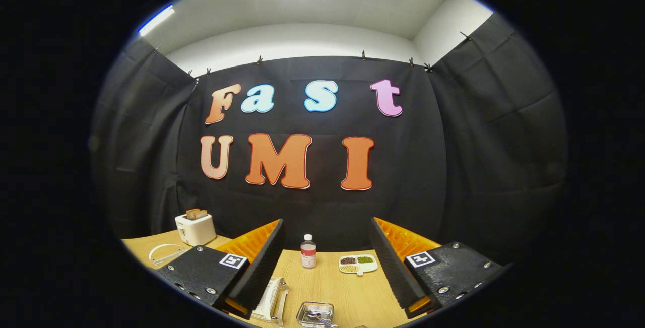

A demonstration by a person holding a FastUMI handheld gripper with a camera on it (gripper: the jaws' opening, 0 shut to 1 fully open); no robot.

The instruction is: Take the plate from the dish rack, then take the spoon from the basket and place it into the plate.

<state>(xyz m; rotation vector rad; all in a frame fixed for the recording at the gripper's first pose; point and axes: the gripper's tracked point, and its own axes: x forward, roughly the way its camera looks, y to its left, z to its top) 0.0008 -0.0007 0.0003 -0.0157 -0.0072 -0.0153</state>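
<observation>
My gripper (325,262) is open, its two black-and-orange fingers (262,262) spread wide above the wooden table (322,282) with nothing between them. Low between the fingers, close to me, sits a small metal basket (315,314) with a spoon (322,320) lying in it. Just right of the left finger stands a white dish rack (272,299) holding a plate on edge, partly hidden by that finger.
A small bottle (308,251) stands at the table's back, between the fingers. Right of it lies a white divided tray (358,263) with beans. A white toaster (195,227) with bread stands at the far left, and a clear round lid (165,254) lies before it.
</observation>
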